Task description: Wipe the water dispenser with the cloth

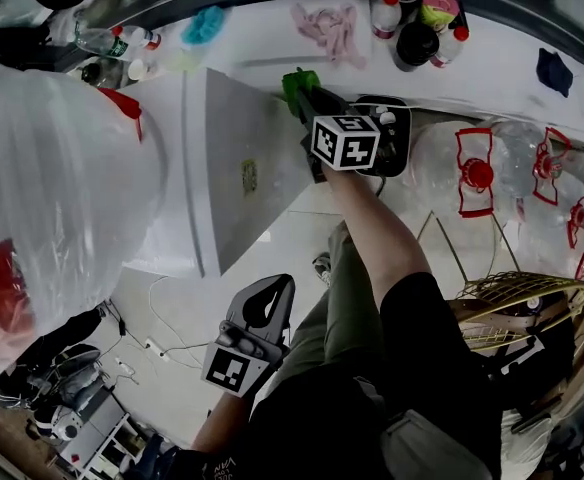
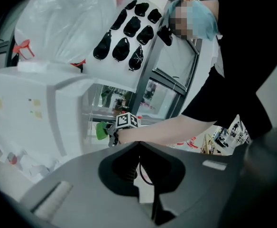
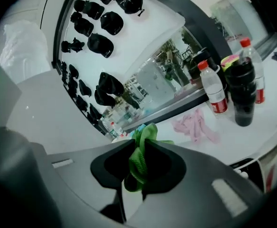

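Observation:
The water dispenser point(image 1: 247, 158) is a white and grey box under a big clear water bottle point(image 1: 52, 198) at the left of the head view. My right gripper point(image 1: 300, 96) is shut on a green cloth point(image 1: 294, 80) and holds it against the far top corner of the dispenser's grey panel. The right gripper view shows the green cloth point(image 3: 141, 158) bunched between the jaws. Lower down, my left gripper point(image 1: 267, 303) hangs over the floor, shut with nothing in it. Its view shows the dispenser point(image 2: 34, 113), the bottle point(image 2: 67, 23) and the green cloth point(image 2: 101, 130).
A white counter point(image 1: 502, 68) behind the dispenser carries several drink bottles point(image 1: 412, 28), a pink cloth point(image 1: 327, 23) and a blue cloth point(image 1: 204, 25). Empty water jugs with red handles point(image 1: 477, 173) lie at the right, above a wire basket point(image 1: 517, 293). Cables point(image 1: 157, 348) trail on the floor.

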